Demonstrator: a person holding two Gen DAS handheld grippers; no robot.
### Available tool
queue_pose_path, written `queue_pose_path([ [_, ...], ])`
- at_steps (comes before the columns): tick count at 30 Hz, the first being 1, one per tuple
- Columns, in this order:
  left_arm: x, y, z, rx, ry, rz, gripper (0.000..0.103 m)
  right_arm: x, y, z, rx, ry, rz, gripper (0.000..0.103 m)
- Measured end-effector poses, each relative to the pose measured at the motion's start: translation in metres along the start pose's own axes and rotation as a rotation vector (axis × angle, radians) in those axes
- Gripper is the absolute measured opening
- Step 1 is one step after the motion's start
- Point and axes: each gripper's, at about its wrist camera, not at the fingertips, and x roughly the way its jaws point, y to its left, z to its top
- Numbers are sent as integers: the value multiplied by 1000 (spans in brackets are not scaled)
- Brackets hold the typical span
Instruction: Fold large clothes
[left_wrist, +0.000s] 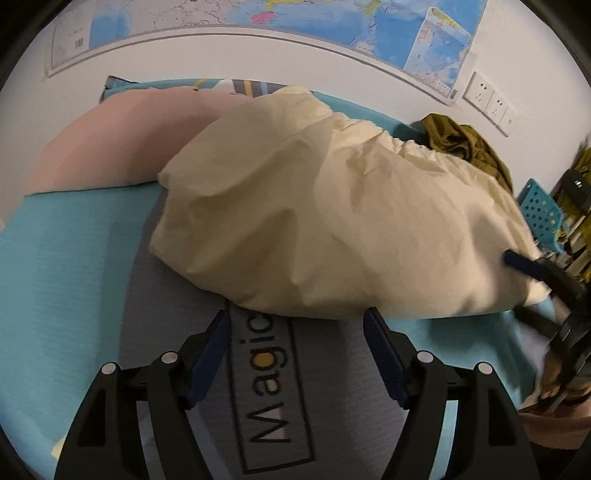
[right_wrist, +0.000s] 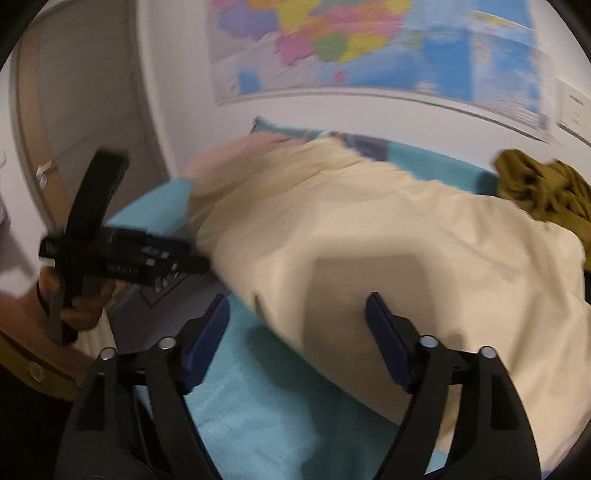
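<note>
Both claws (left_wrist: 297, 350) (right_wrist: 297, 339) agape over cream garment (left_wrist: 332, 221)

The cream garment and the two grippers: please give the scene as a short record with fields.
surface: teal mat with a grey printed strip
main item: cream garment, rumpled and not flat
other clothes: pink garment behind on the left; olive garment behind on the right
left gripper: open, holds nothing, just in front of the cream garment's near edge
right gripper: open, holds nothing, one finger over the mat, the other over the cream garment
wall: map
</note>
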Motion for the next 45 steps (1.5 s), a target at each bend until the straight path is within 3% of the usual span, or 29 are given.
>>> queue_pose_path([
  [7,3,-6,1,-22,4,-67,76,31,20,-6,-149,43,-118,80],
  [10,6,-11,2,-29,9,-111,82,40,27,-4,-225,58,-203,67],
  [12,9,-14,4,-41,7,-143,83,40,19,-2,-187,59,-165,59],
  [14,13,-14,8,-64,4,-182,86,33,8,1,-118,47,-102,44],
  [20,24,-4,27,-175,7,-314,87,18,-25,11,105,2,49,36],
  [25,17,-1,35,-212,-46,-335,86,5,-31,7,175,16,86,40],
  [28,15,7,35,-253,-70,-373,86,-21,-50,-10,302,-15,166,59],
  [33,30,27,41,-357,-55,-399,86,-71,-88,-60,533,-54,211,69],
  [37,36,19,50,-329,-42,-372,86,-109,-123,-110,780,-114,171,73],
  [40,42,9,58,-302,-34,-329,86,-121,-139,-135,919,-122,107,84],
  [42,43,7,59,-283,-25,-300,86,-122,-149,-144,994,-133,65,86],
  [45,44,-8,62,-210,-9,-195,85,-117,-163,-145,1035,-157,11,85],
])
